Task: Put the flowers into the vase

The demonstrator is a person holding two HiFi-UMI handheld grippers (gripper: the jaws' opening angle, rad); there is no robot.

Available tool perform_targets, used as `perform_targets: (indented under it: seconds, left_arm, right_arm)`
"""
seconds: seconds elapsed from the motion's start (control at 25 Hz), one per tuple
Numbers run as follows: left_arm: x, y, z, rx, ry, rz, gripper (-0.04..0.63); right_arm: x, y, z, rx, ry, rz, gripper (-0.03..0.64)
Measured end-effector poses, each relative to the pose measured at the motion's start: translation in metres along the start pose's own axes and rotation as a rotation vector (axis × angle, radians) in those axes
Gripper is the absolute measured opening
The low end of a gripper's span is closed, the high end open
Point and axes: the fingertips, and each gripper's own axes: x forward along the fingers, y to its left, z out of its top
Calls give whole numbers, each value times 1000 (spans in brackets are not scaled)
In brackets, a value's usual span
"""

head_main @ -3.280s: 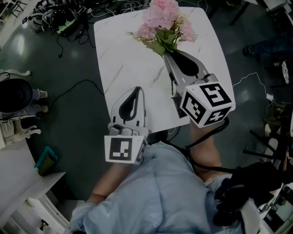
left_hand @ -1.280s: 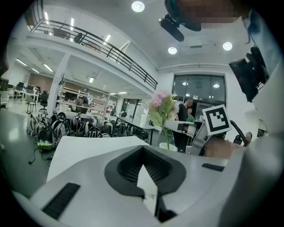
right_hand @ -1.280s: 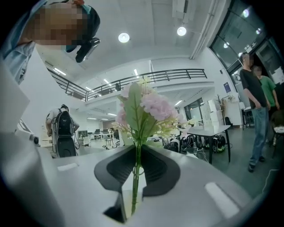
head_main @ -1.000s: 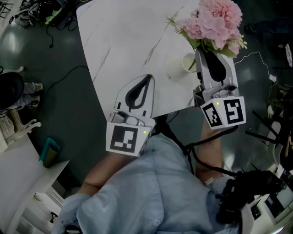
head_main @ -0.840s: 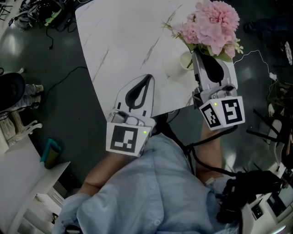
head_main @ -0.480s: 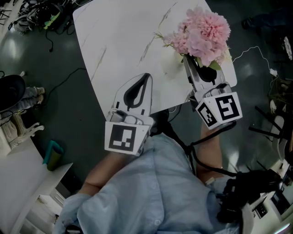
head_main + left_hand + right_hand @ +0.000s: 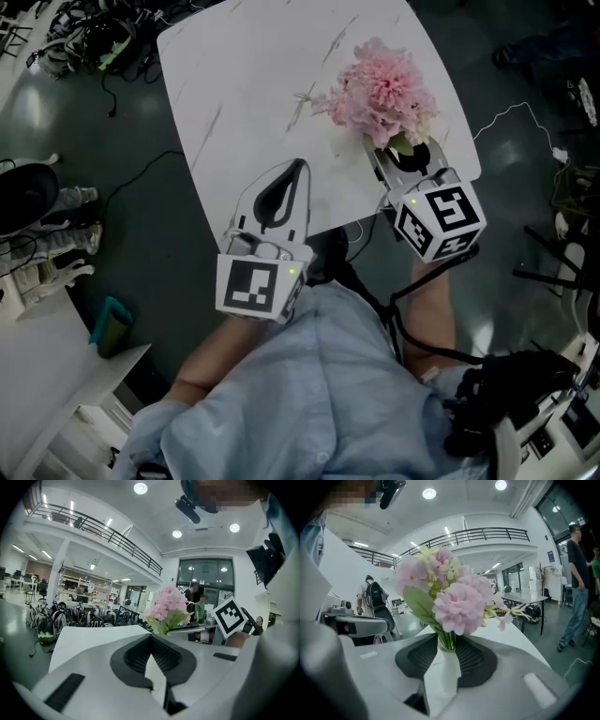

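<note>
A bunch of pink flowers [image 7: 380,89] with green leaves stands near the front right corner of the white marble table [image 7: 253,84]. In the right gripper view its stems [image 7: 446,639] go down into a white vase [image 7: 446,670]. My right gripper [image 7: 384,155] sits just behind the bunch. Its jaws are opening: the stems and the vase's neck show in the gap, and the pads do not press on them. The vase is hidden under the blooms in the head view. My left gripper [image 7: 296,167] hovers over the table's front edge, shut and empty.
Cables [image 7: 103,47] lie on the dark floor beyond the table's left corner, and a white cord [image 7: 506,117] runs to the right of it. A teal object [image 7: 108,323] stands by a white shelf at the lower left. People stand in the room behind.
The right gripper brought the bunch down and to the left over the table's corner, and the stems went into the vase. Its jaws widened. The left gripper stayed put.
</note>
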Motion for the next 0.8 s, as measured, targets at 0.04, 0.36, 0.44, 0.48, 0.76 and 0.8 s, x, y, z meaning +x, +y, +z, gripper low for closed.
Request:
perform_targets:
  seconds: [0.04, 0.36, 0.44, 0.48, 0.76, 0.8]
  left_arm:
    - [-2, -2, 1, 3, -5, 0, 4]
    - [-13, -13, 3, 16, -33, 11, 4]
    - [-12, -16, 4, 18, -35, 10, 3]
    - [-12, -17, 5, 18, -36, 10, 3]
    - [-16, -29, 7, 27, -44, 8, 5]
    - [-16, -32, 7, 29, -47, 10, 4]
  right_arm:
    - [-2, 1, -1, -3, 6, -1, 124]
    - [-20, 5, -4, -29, 24, -14, 135]
    - [-23, 3, -7, -21, 31, -14, 135]
    - [-23, 3, -10, -17, 36, -12, 135]
    - [-30, 10, -25, 44, 47, 17, 135]
    - [-32, 12, -28, 46, 52, 21, 135]
